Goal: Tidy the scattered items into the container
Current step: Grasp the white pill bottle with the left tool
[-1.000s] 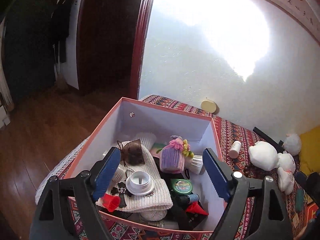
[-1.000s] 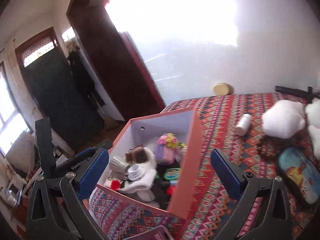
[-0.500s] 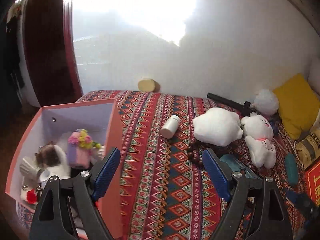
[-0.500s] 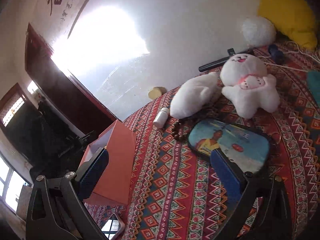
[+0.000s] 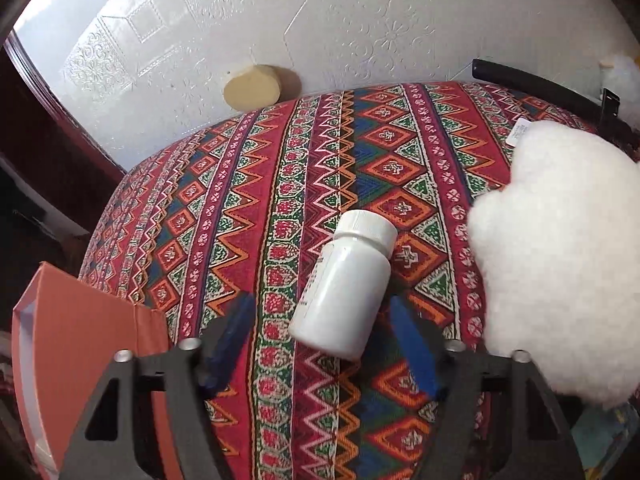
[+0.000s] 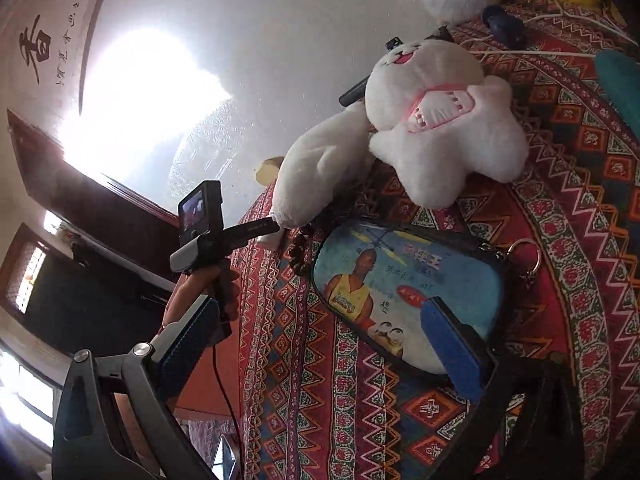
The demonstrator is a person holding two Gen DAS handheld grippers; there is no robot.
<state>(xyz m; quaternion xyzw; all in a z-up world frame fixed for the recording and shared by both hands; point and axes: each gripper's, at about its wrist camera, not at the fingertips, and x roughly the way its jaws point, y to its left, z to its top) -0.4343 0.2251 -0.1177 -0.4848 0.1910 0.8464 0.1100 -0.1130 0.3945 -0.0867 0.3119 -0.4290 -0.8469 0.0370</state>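
Here your left tool [image 5: 324,344] is closing around the white pill bottle [image 5: 344,284], which lies on its side on the patterned bed cover [image 5: 248,208], just left of the white plush pillow [image 5: 560,256]; the pads do not yet press it. Expect it to be light, rigid and smooth, so it may roll or slip. Take it across the body, below the ribbed cap. Your right tool [image 6: 320,336] hangs wide and empty over the printed pouch [image 6: 404,276]. The orange box [image 5: 80,340] sits near left.
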